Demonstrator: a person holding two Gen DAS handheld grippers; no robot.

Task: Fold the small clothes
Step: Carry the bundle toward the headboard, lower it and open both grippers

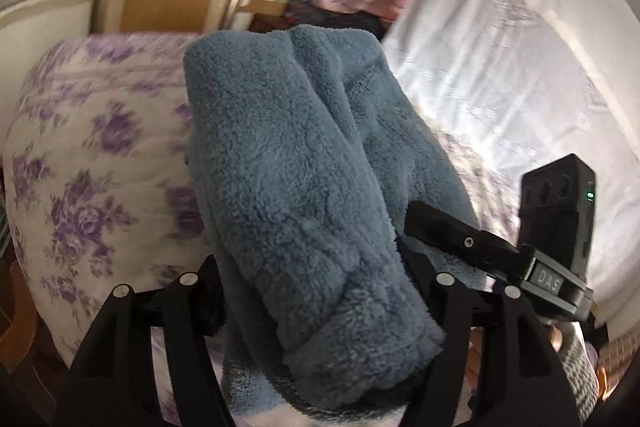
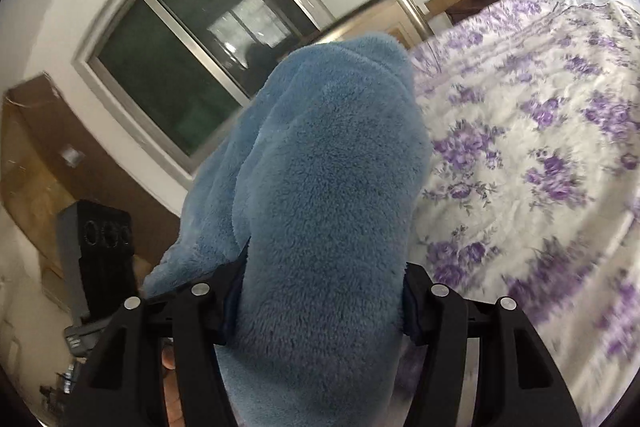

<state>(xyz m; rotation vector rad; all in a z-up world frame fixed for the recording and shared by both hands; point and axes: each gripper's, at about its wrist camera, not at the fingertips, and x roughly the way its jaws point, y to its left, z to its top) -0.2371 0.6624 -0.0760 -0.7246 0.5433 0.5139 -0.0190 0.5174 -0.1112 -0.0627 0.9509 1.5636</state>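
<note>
Blue fleece garment [image 1: 304,167] fills both jaws; right gripper [image 1: 416,223] reads "DAS".

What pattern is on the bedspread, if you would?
Purple flowers on white bedspread, clearest in the right wrist view.

Fleece garment [image 1: 296,187] bunched between left claw [image 1: 320,291] sides, held above bed [image 1: 80,155]. Right claw [image 2: 320,303] clamps the same garment; bed to its right, window [image 2: 192,67] behind, cardboard box [image 2: 32,163] left.
</note>
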